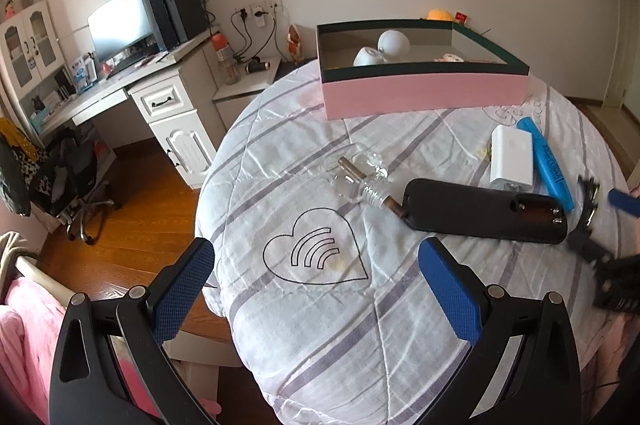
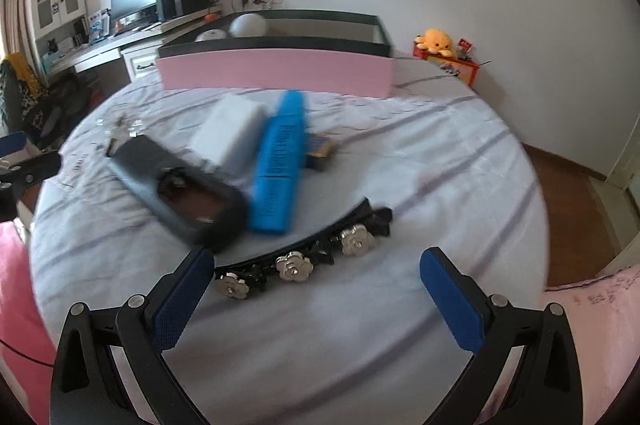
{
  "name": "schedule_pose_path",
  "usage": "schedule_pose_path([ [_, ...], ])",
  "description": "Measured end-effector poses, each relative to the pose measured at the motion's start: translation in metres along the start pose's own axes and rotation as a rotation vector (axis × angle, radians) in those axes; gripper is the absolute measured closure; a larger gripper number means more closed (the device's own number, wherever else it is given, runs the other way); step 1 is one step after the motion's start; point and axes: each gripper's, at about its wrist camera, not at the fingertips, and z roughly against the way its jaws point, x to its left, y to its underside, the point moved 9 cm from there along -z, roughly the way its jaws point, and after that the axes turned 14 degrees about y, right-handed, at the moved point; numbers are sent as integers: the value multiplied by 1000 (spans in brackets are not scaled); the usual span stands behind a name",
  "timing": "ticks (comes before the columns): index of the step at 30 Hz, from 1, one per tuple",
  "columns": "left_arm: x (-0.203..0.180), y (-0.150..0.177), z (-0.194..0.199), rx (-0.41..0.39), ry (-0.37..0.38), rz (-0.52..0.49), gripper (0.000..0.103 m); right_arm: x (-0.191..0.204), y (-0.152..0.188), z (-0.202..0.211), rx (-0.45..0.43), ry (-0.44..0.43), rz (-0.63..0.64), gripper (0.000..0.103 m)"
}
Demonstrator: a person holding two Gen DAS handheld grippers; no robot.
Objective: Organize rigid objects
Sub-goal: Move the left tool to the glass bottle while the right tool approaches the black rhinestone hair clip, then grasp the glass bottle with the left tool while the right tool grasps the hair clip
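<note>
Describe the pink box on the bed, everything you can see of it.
The pink box is a shallow rectangular box, apparently cardboard, with pink outer walls, a dark green rim band and a pale lining. It sits open, lidless and upright on the striped bedcover at the far side. Inside lie a white ball, a white cup on its side and a small pinkish item I cannot identify. Neither gripper touches it.

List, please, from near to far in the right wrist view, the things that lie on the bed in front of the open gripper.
Right gripper → black strap with metal flowers → blue case → pink box.
</note>
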Motion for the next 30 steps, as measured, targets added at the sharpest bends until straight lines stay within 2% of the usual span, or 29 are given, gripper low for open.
schedule_pose_path([
  [3, 0, 2, -4, 9, 3, 0, 0, -26, 1, -7, 6, 39, -28, 0],
  [9, -2, 2, -10, 12, 20, 13, 0, -45, -3, -17, -3, -5, -108, 1],
  [11, -1, 1, -11, 10, 26, 28, 0, -44, -5, -22, 8, -12, -123, 7],
  [14, 2, 0, -12, 9, 26, 42, 0, -40, -13, -27, 5, -26, -134, 25],
  [15, 4, 0, -12, 12, 22, 45, 0, -39, -17, -31, 10, -28, -131, 39],
  [16, 6, 0, -13, 13, 16, 47, 0, -39, -20, -34, 15, -17, -125, 47],
  [19, 11, 1, -13, 15, 13, 51, 0, -46, -27, -43, 36, -26, -143, 52],
  [22, 13, 1, -16, 19, 5, 48, 0, -55, -34, -46, 56, -91, -232, 48],
  [26, 17, 1, -21, 24, 3, 66, 0, -54, -40, -57, 78, -83, -235, 47],
  [27, 18, 0, -22, 24, 3, 70, 0, -53, -41, -60, 77, -77, -223, 49],
  [30, 21, -3, -27, 23, 10, 89, 0, -46, -46, -65, 65, -61, -164, 71],
])
